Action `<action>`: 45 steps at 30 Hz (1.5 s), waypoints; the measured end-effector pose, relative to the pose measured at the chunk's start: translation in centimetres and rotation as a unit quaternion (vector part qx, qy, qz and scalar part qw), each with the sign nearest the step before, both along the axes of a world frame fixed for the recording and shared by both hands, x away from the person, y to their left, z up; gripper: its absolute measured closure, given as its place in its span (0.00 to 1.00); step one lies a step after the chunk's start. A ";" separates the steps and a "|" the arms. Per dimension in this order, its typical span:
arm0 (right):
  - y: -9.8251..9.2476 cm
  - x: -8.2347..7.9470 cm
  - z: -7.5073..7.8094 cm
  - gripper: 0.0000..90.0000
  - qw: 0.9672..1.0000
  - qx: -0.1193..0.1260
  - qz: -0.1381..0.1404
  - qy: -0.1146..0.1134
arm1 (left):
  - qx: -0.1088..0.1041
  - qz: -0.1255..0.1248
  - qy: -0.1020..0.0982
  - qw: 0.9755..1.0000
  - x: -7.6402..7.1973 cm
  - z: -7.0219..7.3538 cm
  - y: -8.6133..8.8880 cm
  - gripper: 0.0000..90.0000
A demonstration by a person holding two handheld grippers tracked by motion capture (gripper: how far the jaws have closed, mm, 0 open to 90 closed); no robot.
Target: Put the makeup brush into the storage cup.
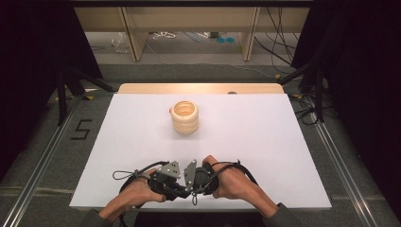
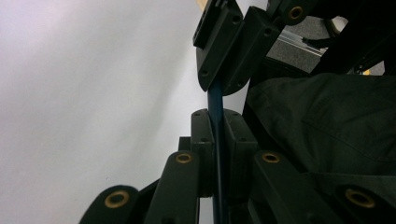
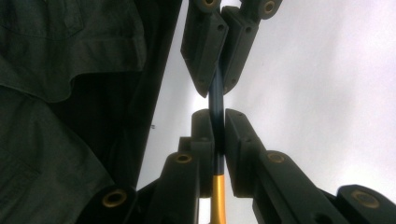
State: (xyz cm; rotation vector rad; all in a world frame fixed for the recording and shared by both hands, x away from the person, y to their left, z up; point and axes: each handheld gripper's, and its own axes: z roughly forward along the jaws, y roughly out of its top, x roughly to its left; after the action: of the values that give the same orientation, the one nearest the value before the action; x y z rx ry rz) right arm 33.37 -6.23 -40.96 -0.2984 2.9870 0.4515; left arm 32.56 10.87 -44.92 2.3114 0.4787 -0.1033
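Note:
A thin dark blue rod with a yellow section is clamped by both grippers, which meet tip to tip. In the left gripper view my left gripper is shut on the rod, and the right gripper's jaws pinch it just beyond. The right gripper view mirrors this: my right gripper is shut on the rod, facing the left gripper. From above, both grippers sit together near the table's front edge. A cream ribbed cup stands upright in the middle of the far half.
The white board covers the table, with a wooden strip along its far edge. A small pinkish bit touches the cup's left side. Dark sleeves lie close behind the grippers. Metal rails run along both sides.

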 end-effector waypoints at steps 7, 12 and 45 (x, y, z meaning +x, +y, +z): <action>-0.9 0.7 0.9 0.64 0.998 0.043 -0.044 -0.012 | -0.007 0.012 -0.001 1.000 0.1 0.1 0.3 0.93; -2.5 1.6 2.4 0.48 0.985 0.111 -0.130 -0.010 | -0.018 0.037 -0.010 0.999 0.7 0.2 1.0 0.93; -10.6 3.9 0.7 0.24 0.850 0.360 -0.385 0.015 | -0.131 0.199 -0.090 0.967 1.8 1.7 4.2 0.93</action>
State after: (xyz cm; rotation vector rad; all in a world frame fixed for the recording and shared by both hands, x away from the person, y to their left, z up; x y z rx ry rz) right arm 37.24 -16.79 -40.24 0.9237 2.3928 1.3452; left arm 34.37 15.11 -43.26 1.9066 0.7749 0.2248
